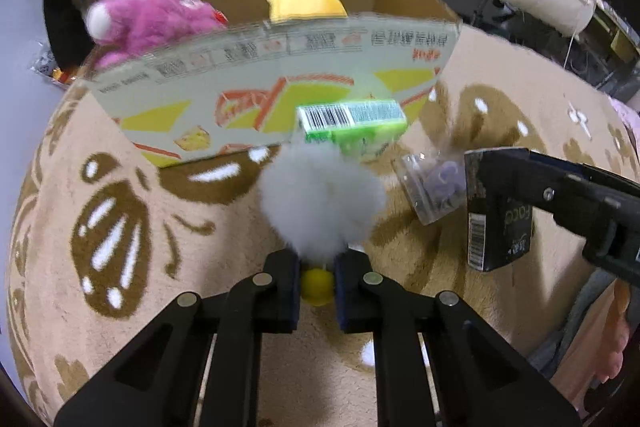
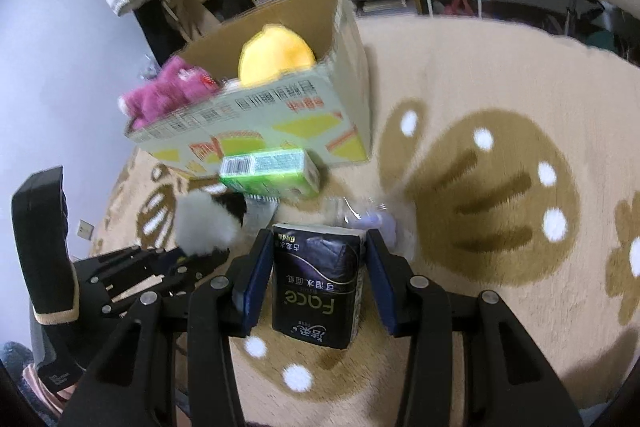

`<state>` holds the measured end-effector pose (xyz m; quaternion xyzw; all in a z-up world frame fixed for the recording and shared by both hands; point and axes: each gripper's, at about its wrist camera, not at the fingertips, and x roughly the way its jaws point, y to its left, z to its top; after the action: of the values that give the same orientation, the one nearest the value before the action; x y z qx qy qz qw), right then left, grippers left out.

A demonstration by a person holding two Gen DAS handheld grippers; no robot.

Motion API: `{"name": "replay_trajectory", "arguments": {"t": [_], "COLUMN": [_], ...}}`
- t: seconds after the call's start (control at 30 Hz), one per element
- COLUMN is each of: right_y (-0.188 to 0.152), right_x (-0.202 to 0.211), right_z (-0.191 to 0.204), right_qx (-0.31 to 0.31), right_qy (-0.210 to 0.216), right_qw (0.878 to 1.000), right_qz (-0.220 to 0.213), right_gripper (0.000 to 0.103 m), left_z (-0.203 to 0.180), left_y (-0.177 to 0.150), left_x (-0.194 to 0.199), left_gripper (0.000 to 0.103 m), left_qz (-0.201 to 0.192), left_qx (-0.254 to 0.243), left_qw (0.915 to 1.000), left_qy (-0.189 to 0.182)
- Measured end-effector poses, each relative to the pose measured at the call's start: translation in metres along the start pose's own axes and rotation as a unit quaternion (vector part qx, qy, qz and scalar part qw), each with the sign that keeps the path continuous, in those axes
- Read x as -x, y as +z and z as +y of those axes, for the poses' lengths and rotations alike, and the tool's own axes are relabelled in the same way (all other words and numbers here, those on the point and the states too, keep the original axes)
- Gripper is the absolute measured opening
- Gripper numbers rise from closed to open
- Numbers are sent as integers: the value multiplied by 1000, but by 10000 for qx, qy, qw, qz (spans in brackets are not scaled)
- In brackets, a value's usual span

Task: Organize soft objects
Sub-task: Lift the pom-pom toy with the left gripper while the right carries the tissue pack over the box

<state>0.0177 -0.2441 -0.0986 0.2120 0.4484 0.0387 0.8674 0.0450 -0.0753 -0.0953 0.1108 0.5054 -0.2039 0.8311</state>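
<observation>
The cardboard box (image 1: 276,95) stands on the patterned rug (image 1: 120,307) at about 12 o'clock from both tools, open at the top, with a pink plush (image 1: 148,19) and a yellow plush (image 1: 306,1) already inside; it looks to serve as the bin for soft things; the left gripper (image 1: 318,287) has its jaws drawn narrow on the yellow base of a white fluffy toy (image 1: 320,203), the fur bulging forward of the tips, a low grip that probably keeps the fluff from slipping out; the right gripper (image 2: 316,281) is clamped at medium width on a black tissue pack (image 2: 316,279), pads on its two long sides, held upright; a green carton (image 1: 352,125) lies against the box front, and a clear packet (image 1: 432,187) rests on the rug at about 2 o'clock from the fluffy toy; both tools point level toward the box, side by side, the right one at 3 o'clock of the left; next, I judge, each load must be raised over the near wall
</observation>
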Motion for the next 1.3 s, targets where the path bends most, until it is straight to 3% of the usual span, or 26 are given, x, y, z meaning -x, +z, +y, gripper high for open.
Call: {"name": "replay_trajectory", "arguments": {"t": [0.3,0.5,0.67,0.9,1.3], "right_y": [5,13,21,35,57], "right_x": [27,48,57,54,39], "right_z": [13,16,19,20,38], "right_qx": [182,263,310,468,821], "right_qy": [136,246,278,314,421], "right_qw": [9964,9887,9815,9747,9694], "right_qz": [-813,-1455,-1870,-2165,-2276], "right_gripper": [48,49,49,49,49], "left_z": [13,18,22,16,35], "left_y": [-4,6,18,39,72], "left_x": [53,76,93,93,84], "left_gripper": [12,12,12,12,12], "left_qz": [-917,-1756,-2206,-2507,-2658], "left_qx": [227,424,465,145,407], "left_qw": [9954,9830,9737,9662,9610], "left_qy": [164,315,322,582,644]}}
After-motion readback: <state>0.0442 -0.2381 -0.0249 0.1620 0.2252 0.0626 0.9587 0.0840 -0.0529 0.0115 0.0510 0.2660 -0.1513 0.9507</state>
